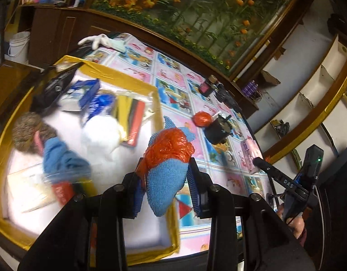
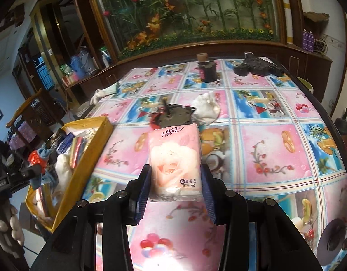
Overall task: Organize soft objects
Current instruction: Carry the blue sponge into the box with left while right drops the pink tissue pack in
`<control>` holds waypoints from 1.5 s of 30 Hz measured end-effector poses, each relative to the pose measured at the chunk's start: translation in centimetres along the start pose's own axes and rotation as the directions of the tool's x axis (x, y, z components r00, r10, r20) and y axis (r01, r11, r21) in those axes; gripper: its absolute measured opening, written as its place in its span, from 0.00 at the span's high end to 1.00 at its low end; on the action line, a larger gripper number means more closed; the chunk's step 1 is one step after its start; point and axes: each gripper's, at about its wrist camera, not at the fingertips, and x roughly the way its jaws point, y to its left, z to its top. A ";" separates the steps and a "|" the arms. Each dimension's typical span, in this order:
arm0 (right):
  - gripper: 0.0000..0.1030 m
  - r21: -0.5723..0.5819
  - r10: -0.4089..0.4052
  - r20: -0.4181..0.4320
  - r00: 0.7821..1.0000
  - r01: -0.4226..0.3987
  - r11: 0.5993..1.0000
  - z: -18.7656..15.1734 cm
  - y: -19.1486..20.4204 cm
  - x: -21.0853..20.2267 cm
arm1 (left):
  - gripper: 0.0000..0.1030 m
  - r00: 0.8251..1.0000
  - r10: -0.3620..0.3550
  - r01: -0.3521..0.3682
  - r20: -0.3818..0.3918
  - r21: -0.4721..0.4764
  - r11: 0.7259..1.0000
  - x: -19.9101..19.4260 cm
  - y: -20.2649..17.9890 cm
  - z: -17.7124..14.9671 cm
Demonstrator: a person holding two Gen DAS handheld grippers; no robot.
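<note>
My left gripper [image 1: 165, 169] is shut on a blue microfibre cloth [image 1: 166, 180] wrapped in orange plastic film. It hangs over the near right corner of a white box with yellow taped edges [image 1: 119, 74]. The box holds several soft items, among them a blue cloth [image 1: 60, 158] and a white wad [image 1: 101, 128]. My right gripper [image 2: 177, 167] is shut on a pink tissue pack [image 2: 175, 155], held above the flowered tablecloth [image 2: 275, 149]. The same box [image 2: 87, 149] stands to its left there, with the left gripper [image 2: 35, 169] over it.
On the table lie an orange wrapped ball [image 1: 201, 118], a black cylinder [image 1: 217, 132], a crumpled white cloth [image 2: 206, 108], a corked dark bottle [image 2: 206, 70], a black device [image 2: 257, 67] and a white glove [image 1: 95, 39] at the far edge. A wooden cabinet stands behind.
</note>
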 end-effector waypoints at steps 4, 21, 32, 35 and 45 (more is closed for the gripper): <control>0.59 -0.032 0.021 0.000 1.000 -0.021 0.999 -0.4 2.0 -0.6 | 0.69 0.999 0.027 -0.028 0.019 0.012 1.000 -0.9 0.5 -0.8; 0.59 -0.167 0.110 -0.069 0.992 -0.120 0.979 -0.3 10.5 1.7 | 0.69 0.998 0.041 -0.042 0.037 0.008 0.999 -3.0 2.3 -2.4; 0.59 -0.208 0.189 -0.147 0.971 -0.217 0.954 1.3 16.7 6.5 | 0.69 0.997 0.011 -0.012 -0.074 -0.001 1.000 0.1 2.4 -4.5; 0.59 -0.223 0.194 -0.173 0.966 -0.230 0.947 1.5 18.8 8.7 | 0.69 0.992 0.076 -0.073 -0.096 0.028 0.997 1.1 2.0 -5.2; 0.53 -0.291 0.119 -0.210 0.970 -0.178 0.940 1.6 23.2 14.9 | 0.54 0.956 0.292 -0.292 0.023 0.168 0.942 -0.7 -0.6 -5.9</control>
